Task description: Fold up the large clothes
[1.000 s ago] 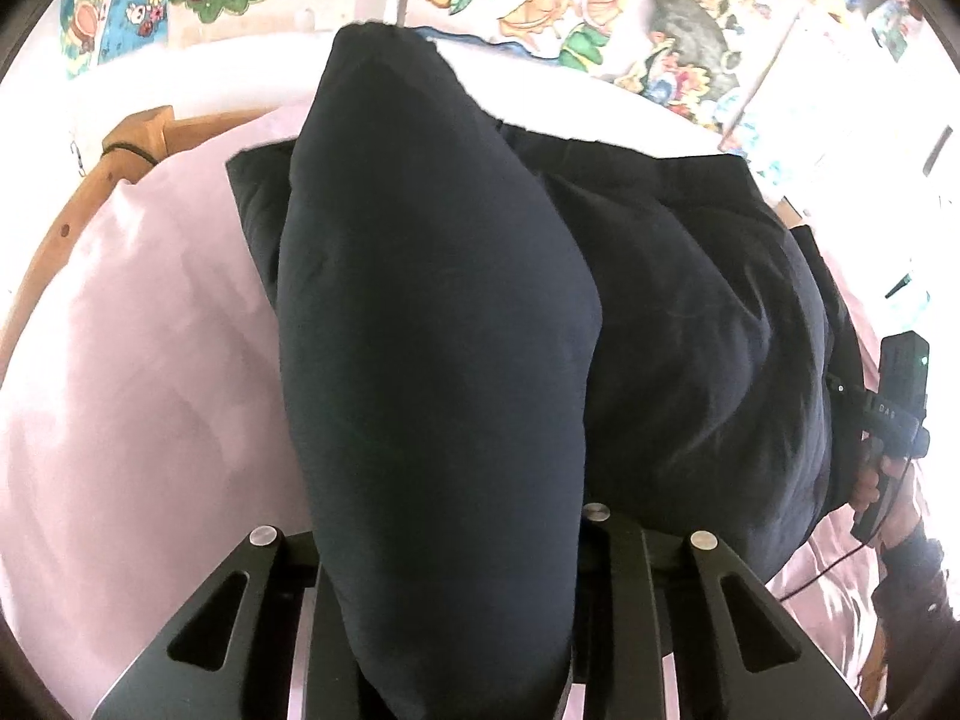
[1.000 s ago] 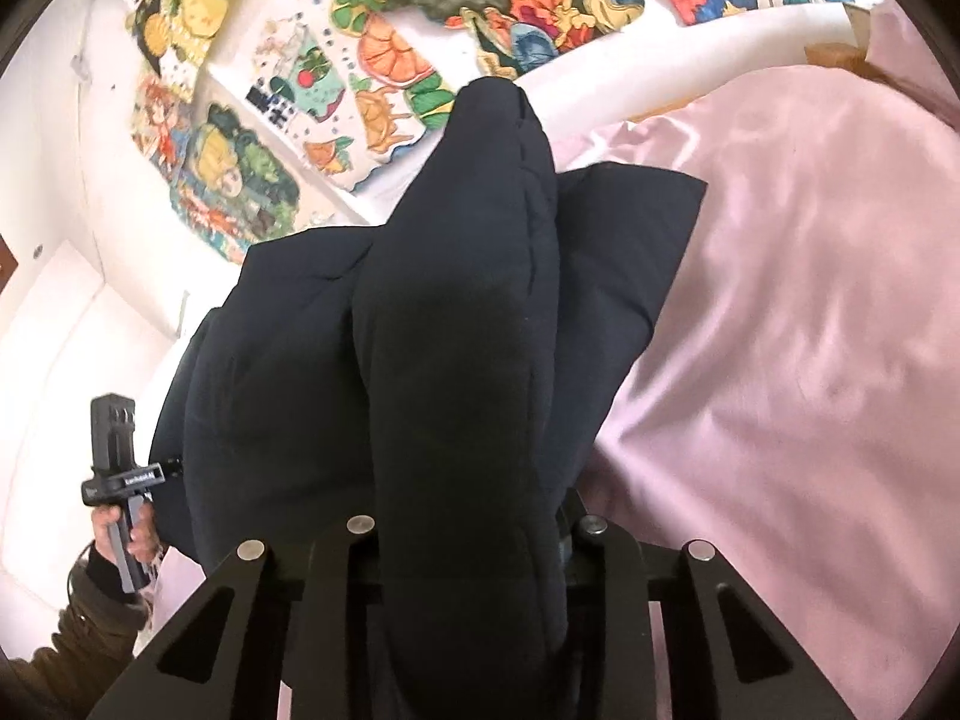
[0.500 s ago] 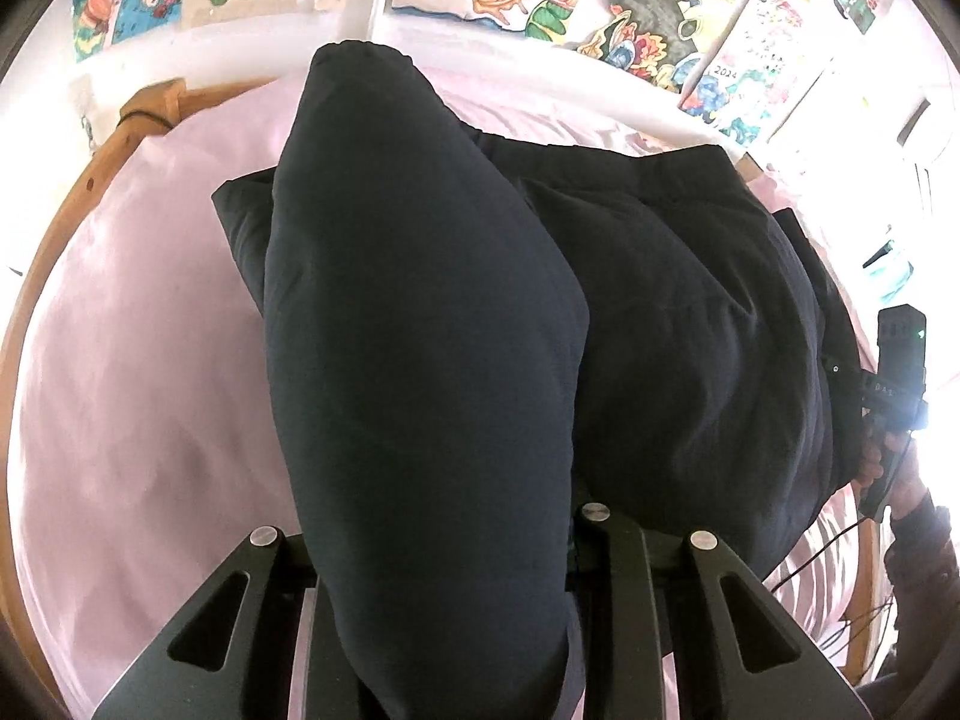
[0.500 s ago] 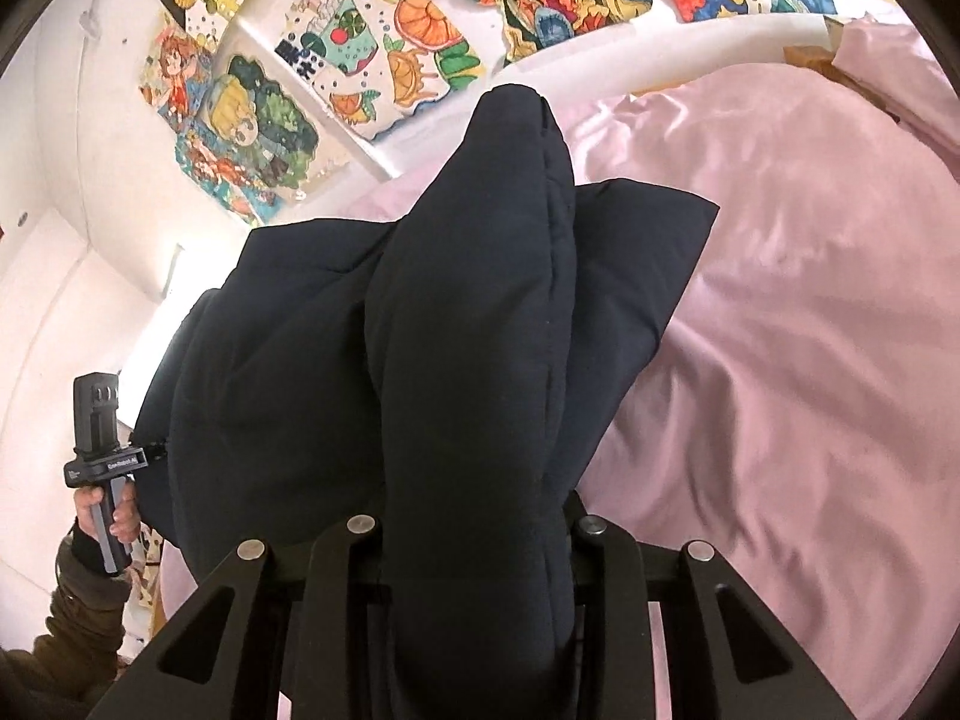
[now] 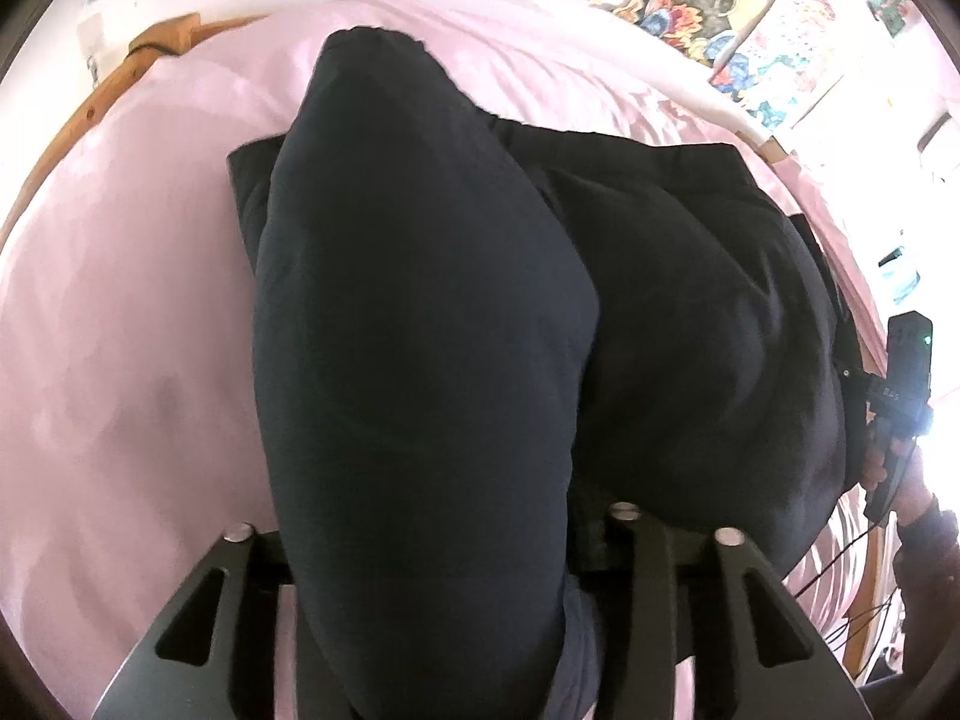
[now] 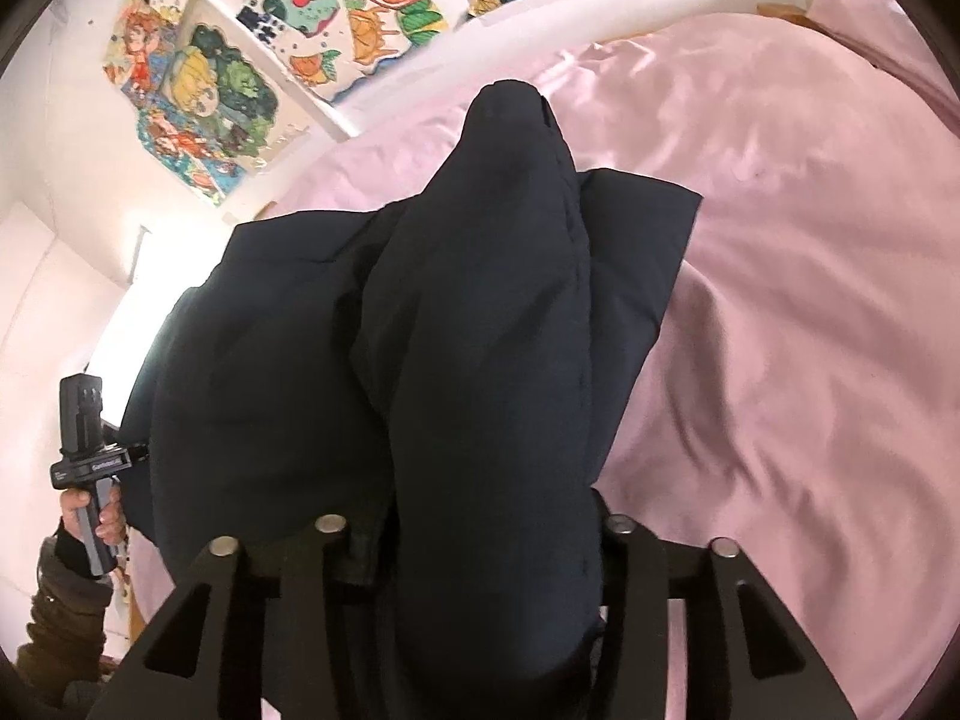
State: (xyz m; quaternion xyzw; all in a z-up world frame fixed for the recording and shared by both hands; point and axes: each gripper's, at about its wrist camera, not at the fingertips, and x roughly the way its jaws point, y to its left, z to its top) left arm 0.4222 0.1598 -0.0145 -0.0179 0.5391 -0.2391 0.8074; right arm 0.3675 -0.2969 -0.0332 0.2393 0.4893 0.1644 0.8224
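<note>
Drawings point(image 6: 228, 90) beyond jacket point(image 6: 480, 360) on bedsheet point(image 6: 810, 300)

1. This is a bedroom in a home: a bed point(image 6: 810, 300) fills most of both views, covered with a smooth pale pink sheet point(image 5: 120, 360).
2. A curved wooden bed frame point(image 5: 78, 126) runs along the mattress edge in the left wrist view, with a corner post at the far end.
3. The white wall point(image 6: 54, 192) behind the bed is hung with bright, hand-coloured drawings point(image 6: 198, 90) of fruit, cartoon figures and plants, stuck on loosely at angles, as in a lived-in private room.
4. More colourful pictures point(image 5: 774, 60) line the wall on the other side.
5. A dark padded garment point(image 6: 480, 360) lies on the bed, an ordinary household item.
</note>
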